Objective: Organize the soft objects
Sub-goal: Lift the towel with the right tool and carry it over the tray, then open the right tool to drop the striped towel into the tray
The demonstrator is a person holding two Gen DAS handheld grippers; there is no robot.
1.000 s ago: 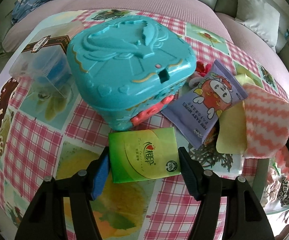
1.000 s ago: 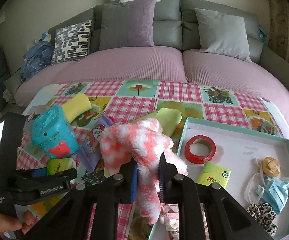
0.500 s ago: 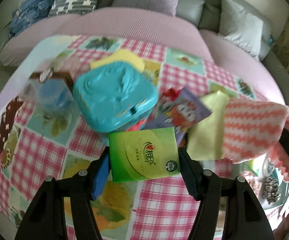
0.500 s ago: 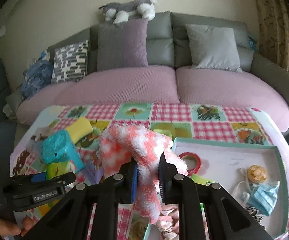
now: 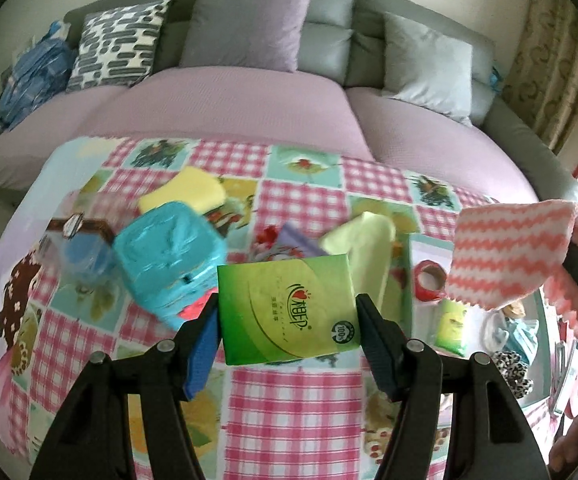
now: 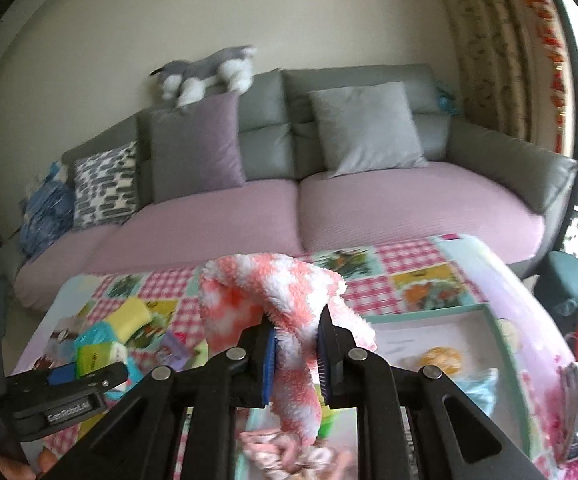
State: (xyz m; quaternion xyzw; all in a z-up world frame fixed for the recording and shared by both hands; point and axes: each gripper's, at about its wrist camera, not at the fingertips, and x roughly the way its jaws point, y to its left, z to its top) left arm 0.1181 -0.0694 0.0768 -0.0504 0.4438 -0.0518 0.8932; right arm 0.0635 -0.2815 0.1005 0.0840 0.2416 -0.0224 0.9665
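Green and glossy, the tissue pack (image 5: 289, 307) sits pinched between the pads of the left gripper (image 5: 287, 320), held clear above the checked tablecloth (image 5: 297, 400). The right gripper (image 6: 293, 354) has its jaws pressed on a pink-and-white fluffy cloth (image 6: 265, 300) (it drapes over both sides of the fingers). Below lie a teal toy box (image 5: 169, 256), a yellow sponge (image 5: 183, 196) and a white tray (image 6: 441, 332) holding a tape roll (image 5: 429, 280).
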